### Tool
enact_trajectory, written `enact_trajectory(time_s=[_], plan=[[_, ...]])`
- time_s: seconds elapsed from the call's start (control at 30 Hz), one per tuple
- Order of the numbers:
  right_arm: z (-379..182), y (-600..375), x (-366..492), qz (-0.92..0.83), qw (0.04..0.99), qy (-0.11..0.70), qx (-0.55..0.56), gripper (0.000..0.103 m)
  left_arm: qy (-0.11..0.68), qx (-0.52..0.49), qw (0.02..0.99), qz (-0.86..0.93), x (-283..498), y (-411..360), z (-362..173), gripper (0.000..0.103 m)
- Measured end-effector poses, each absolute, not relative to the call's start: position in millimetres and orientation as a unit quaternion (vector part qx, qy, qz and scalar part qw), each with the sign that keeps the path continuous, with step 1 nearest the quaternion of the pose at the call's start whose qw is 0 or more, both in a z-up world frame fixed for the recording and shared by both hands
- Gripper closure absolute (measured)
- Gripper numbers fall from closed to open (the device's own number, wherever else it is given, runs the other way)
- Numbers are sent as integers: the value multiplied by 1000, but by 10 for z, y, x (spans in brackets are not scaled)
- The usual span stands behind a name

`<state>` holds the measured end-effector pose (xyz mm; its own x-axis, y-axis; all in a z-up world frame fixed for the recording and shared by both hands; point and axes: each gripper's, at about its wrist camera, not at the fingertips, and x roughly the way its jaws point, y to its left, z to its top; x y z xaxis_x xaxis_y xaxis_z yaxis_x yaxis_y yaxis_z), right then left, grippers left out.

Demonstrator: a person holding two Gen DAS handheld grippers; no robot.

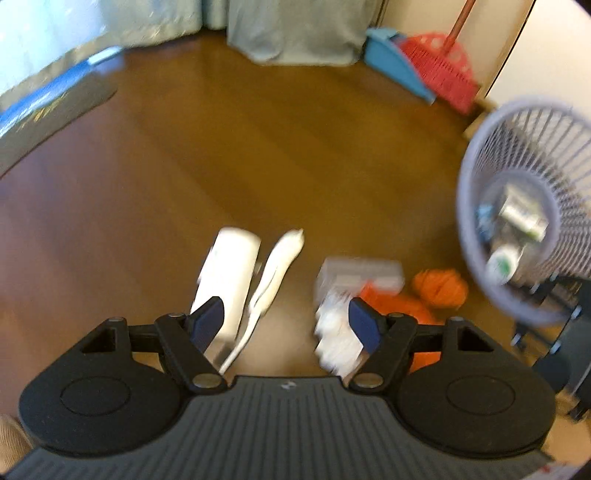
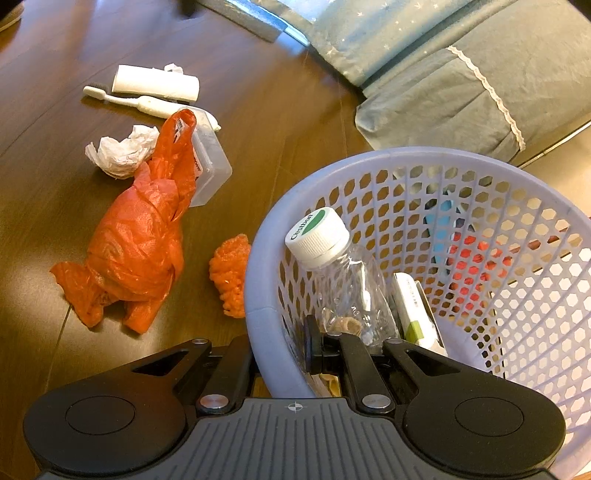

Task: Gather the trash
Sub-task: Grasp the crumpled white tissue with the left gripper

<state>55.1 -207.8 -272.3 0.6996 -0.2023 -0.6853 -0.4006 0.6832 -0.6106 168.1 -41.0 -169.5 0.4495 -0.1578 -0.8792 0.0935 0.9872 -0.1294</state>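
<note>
Trash lies on the wooden floor: a white tube [image 1: 229, 273] [image 2: 155, 83], a white toothbrush [image 1: 277, 269] [image 2: 147, 105], a crumpled tissue [image 1: 332, 328] [image 2: 118, 149], a clear plastic box [image 1: 360, 271] [image 2: 210, 170], an orange plastic bag [image 1: 391, 302] [image 2: 136, 243] and an orange wad [image 1: 439, 288] [image 2: 231, 273]. My left gripper [image 1: 285, 310] hangs open above them, one finger over the tube, the other over the tissue, bare floor between. My right gripper [image 2: 319, 350] is shut on the wall of the lavender basket [image 2: 258, 266] [image 1: 476, 155], which tilts and holds a clear bottle [image 2: 332, 258] and a carton [image 2: 413, 310].
A red broom [image 1: 439, 62] and blue dustpan [image 1: 395, 62] lean in the far corner. Teal bedding [image 1: 295, 33] [image 2: 461, 74] hangs to the floor at the back. A dark mat [image 1: 48, 110] lies at the left. Dark furniture legs [image 1: 554, 317] stand under the basket.
</note>
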Motion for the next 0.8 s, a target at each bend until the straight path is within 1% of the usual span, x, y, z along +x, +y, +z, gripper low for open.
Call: enact_trajectory(time_s=[0.27,0.33,0.43,0.53,0.63,0.7,0.77,0.8], plan=[[-2734,-2091,509,61,830,384,-400,99,527,17,841,-120,1589,-902,-2114,48],[-2737,-2087,507,61,830,385,-400,99,533,24,836,-128,1597,-1028,-2228,48],[-2741,-2086,506,61,829,385,-401,99,547,26,827,-125,1624,-1121,-2369,52],[-2742,-2085,505,61,830,385,-400,99,562,15,819,-114,1664,-1156,-2504,52],[-2746,-2084,506,61,829,385,-400,99,570,10,815,-101,1697,-1165,-2588,63],[-2749,-2082,508,61,829,385,-401,99,571,11,815,-99,1709,-1168,-2611,64],[-2750,-2083,506,60,829,385,-400,99,571,14,814,-102,1712,-1168,-2616,81],[-2747,-2083,506,60,830,385,-400,99,574,19,813,-101,1713,-1167,-2620,81]])
